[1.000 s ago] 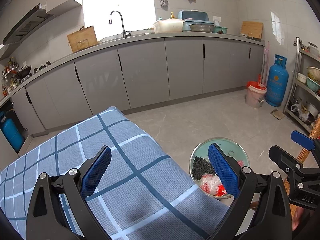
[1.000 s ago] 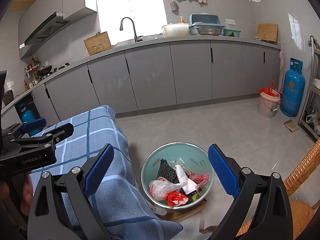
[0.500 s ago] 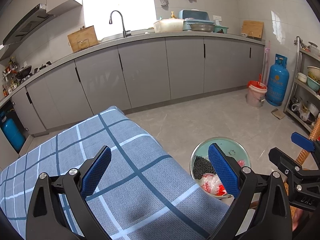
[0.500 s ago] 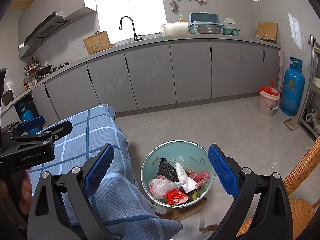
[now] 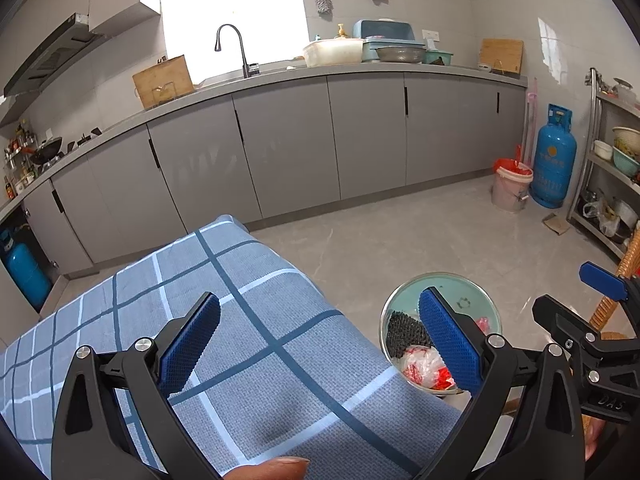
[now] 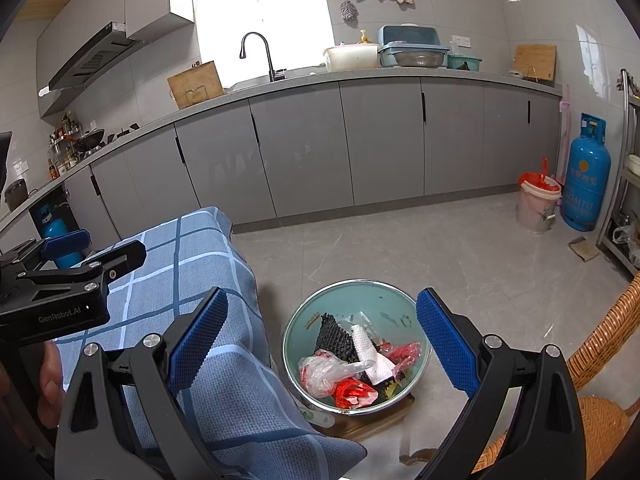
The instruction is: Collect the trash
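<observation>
Partly behind the left claw (image 5: 320,344), the trash bowl (image 5: 472,292).

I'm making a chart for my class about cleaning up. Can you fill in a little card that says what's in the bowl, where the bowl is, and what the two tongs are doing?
Bowl: green bowl, low beside the table, on a wooden board
In the bowl: black mesh piece, white paper, clear plastic bag, red wrappers
Table: blue checked cloth, no trash seen on it
Left tongs: open, empty, above the cloth
Right tongs: open, empty, above the bowl
</observation>
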`<action>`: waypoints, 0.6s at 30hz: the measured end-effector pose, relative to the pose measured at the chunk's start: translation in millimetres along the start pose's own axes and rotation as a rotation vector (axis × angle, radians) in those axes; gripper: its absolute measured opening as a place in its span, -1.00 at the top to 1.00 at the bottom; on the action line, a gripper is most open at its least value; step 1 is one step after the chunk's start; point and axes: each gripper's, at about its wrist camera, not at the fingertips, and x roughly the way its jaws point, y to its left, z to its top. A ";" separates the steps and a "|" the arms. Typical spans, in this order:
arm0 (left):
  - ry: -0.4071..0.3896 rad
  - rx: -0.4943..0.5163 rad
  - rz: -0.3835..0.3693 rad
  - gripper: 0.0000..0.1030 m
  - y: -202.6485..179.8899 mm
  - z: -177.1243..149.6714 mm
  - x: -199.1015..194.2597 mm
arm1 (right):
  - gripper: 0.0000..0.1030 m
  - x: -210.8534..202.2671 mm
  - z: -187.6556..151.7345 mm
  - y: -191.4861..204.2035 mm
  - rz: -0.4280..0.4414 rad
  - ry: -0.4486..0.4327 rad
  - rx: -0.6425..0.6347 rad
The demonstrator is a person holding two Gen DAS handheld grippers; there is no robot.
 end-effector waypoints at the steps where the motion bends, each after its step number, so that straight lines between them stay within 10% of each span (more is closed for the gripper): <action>1: 0.001 0.003 0.003 -0.90 -0.9 0.3 0.3 | -0.83 0.3 -1.3 0.1 0.001 0.000 0.000; 18: 0.021 0.004 0.054 -0.91 -1.9 1.3 2.7 | -0.83 1.5 -4.6 1.4 0.006 0.004 0.000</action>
